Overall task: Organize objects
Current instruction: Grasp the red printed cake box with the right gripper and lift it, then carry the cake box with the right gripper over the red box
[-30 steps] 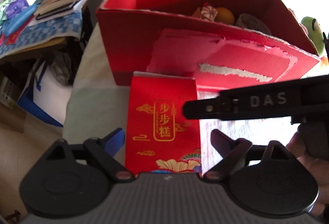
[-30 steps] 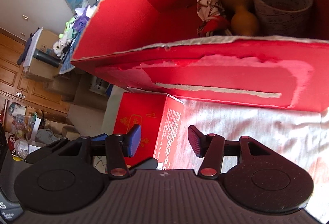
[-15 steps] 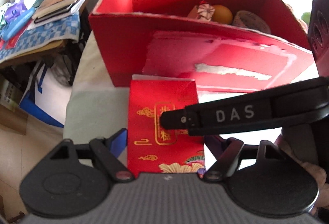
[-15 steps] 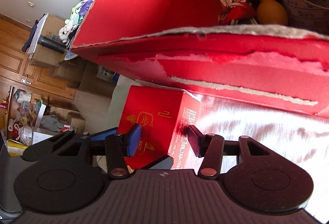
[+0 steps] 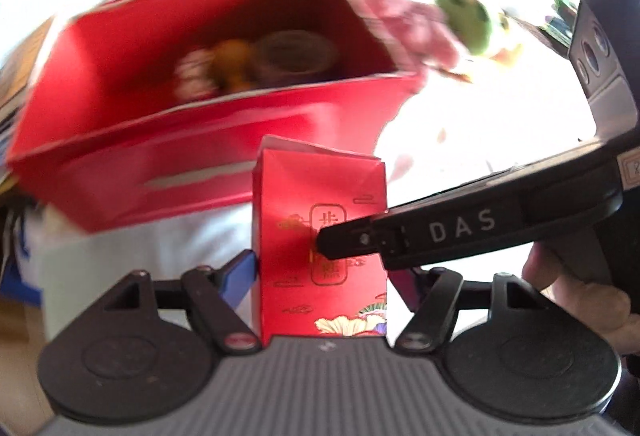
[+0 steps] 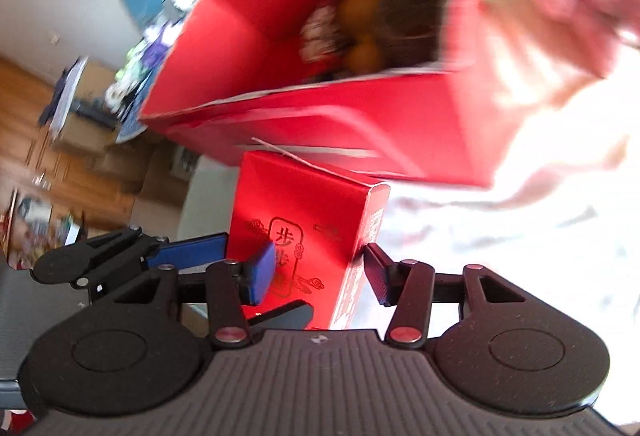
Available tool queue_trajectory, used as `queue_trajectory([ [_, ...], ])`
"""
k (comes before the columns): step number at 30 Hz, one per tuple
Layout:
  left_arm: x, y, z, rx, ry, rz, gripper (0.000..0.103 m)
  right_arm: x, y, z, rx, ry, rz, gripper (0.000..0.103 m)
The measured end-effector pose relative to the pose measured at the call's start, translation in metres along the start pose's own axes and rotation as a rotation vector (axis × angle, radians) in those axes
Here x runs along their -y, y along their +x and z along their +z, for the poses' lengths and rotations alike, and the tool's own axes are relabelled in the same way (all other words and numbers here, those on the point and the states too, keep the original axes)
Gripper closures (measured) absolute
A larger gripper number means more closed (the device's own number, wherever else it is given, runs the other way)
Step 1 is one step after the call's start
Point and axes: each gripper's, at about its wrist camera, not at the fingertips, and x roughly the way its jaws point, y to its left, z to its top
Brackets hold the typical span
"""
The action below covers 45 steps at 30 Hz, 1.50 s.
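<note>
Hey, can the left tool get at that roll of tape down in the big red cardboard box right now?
Probably not as things stand. The left tool has the small red gift carton standing between its fingers, with the right tool's finger across it. The tape roll sits deep in the big red cardboard box, behind its front wall.

Small red carton (image 5: 320, 236) with gold characters and floral print is seen upright, near side of a big open red box (image 5: 208, 140). Inside the box, at its right end, a tape roll (image 5: 296, 52), orange gourd (image 6: 360, 32) and patterned item (image 6: 320, 36) are seen, blurred.
</note>
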Motion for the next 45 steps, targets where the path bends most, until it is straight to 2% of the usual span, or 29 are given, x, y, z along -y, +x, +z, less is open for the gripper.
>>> queue_trajectory([
  [7, 0.084, 0.006, 0.019, 0.041, 0.196, -0.094, 0.033, 0.053, -0.068, -0.028, 0.13, 0.11, -0.076, 0.054],
  [11, 0.123, -0.001, 0.04, 0.111, 0.286, -0.107, 0.033, 0.074, -0.111, -0.036, 0.244, 0.171, -0.106, 0.054],
  [14, 0.139, -0.013, 0.057, 0.177, 0.323, -0.109, 0.033, 0.075, -0.137, -0.032, 0.349, 0.166, -0.136, 0.054],
  [19, 0.129, -0.034, 0.091, 0.275, 0.314, -0.083, 0.033, 0.061, -0.163, -0.007, 0.501, 0.092, -0.148, 0.055],
  [24, 0.082, -0.055, 0.116, 0.357, 0.254, -0.016, 0.033, 0.037, -0.16, 0.03, 0.552, 0.009, -0.099, 0.055],
  [29, 0.016, -0.061, 0.127, 0.37, 0.159, 0.079, 0.033, -0.003, -0.121, 0.074, 0.512, -0.064, -0.03, 0.055],
  [35, -0.07, -0.035, 0.126, 0.278, 0.049, 0.16, 0.033, -0.043, -0.04, 0.114, 0.371, -0.083, 0.043, 0.055],
  [40, -0.126, -0.002, 0.119, 0.179, -0.014, 0.183, 0.033, -0.069, 0.025, 0.134, 0.256, -0.103, 0.024, 0.055],
  [45, -0.159, 0.033, 0.114, 0.083, -0.053, 0.176, 0.033, -0.078, 0.075, 0.148, 0.146, -0.083, -0.011, 0.055],
])
